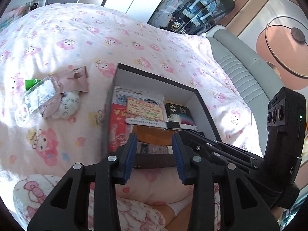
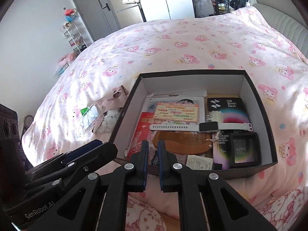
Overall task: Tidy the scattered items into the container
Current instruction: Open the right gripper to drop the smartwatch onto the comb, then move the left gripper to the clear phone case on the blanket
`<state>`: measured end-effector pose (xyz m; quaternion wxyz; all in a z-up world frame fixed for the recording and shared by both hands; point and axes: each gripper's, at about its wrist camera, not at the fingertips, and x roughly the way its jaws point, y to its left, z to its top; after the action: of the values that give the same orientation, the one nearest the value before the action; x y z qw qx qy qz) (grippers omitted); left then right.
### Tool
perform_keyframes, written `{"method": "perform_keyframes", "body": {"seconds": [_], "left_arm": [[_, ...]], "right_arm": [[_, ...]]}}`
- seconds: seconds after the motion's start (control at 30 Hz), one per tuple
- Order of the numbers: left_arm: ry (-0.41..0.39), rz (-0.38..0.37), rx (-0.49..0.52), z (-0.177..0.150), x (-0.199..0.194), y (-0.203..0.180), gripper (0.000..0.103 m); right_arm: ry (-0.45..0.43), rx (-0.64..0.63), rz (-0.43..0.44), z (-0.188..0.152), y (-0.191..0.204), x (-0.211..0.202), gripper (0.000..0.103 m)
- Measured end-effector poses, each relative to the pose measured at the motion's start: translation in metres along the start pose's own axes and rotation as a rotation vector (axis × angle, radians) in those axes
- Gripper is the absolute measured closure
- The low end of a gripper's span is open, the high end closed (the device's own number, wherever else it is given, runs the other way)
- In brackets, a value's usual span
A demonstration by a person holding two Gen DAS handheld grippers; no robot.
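A dark box with white inside walls (image 2: 256,104) (image 1: 202,104) lies on the pink bed. It holds a white watch (image 2: 207,127) (image 1: 173,124), a wooden comb (image 2: 182,140) (image 1: 154,133), a black packet (image 2: 227,105), a small black box (image 2: 243,150) and printed cards (image 2: 177,111). Left of the box lie a clear phone case (image 1: 38,94) (image 2: 88,117), a pink pouch (image 1: 75,80) and a white plush (image 1: 70,104). My left gripper (image 1: 155,144) is open over the box's near edge. My right gripper (image 2: 153,148) is almost closed, empty, at the box's near edge.
The bed has a pink cartoon-print cover (image 2: 173,48). A grey padded headboard (image 1: 236,67) runs along the right. A fluffy pink-and-white blanket (image 1: 134,211) lies near me. A white shelf rack (image 2: 74,36) and a grey door (image 2: 96,9) stand beyond the bed.
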<state>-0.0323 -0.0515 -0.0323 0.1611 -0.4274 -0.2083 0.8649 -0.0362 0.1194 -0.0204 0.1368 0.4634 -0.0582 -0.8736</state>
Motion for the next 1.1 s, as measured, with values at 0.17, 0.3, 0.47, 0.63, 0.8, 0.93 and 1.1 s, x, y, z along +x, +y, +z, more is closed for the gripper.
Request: {"method": "perform_keyframes", "body": {"seconds": [0.17,0.3,0.47,0.63,0.8,0.93,1.1], "left_arm": [[-0.036,0.008,-0.145,0.001,-0.024,0.053,0.065],[-0.083,0.056,-0.26,-0.004,-0.04,0.094,0.065],[-0.098,0.114,-0.391,-0.005,-0.049,0.153,0.065],[-0.101,0.179,-0.504,0.001,-0.048,0.216,0.065],[-0.081,0.175,-0.615,0.001,-0.029,0.273,0.065],[-0.055,0.181,-0.641,0.003,-0.014,0.295,0.065],[-0.031,0.159,-0.652,0.008,0.008,0.313,0.061]], "right_arm": [[0.022,-0.094,0.1,0.011,0.047,0.021,0.096],[0.08,-0.139,0.189,0.019,0.084,0.051,0.096],[0.161,-0.159,0.234,0.029,0.115,0.095,0.096],[0.222,-0.124,0.257,0.046,0.129,0.133,0.096],[0.281,-0.11,0.209,0.066,0.14,0.182,0.096],[0.305,-0.136,0.12,0.074,0.148,0.218,0.096],[0.312,-0.1,0.115,0.081,0.148,0.247,0.096]]}}
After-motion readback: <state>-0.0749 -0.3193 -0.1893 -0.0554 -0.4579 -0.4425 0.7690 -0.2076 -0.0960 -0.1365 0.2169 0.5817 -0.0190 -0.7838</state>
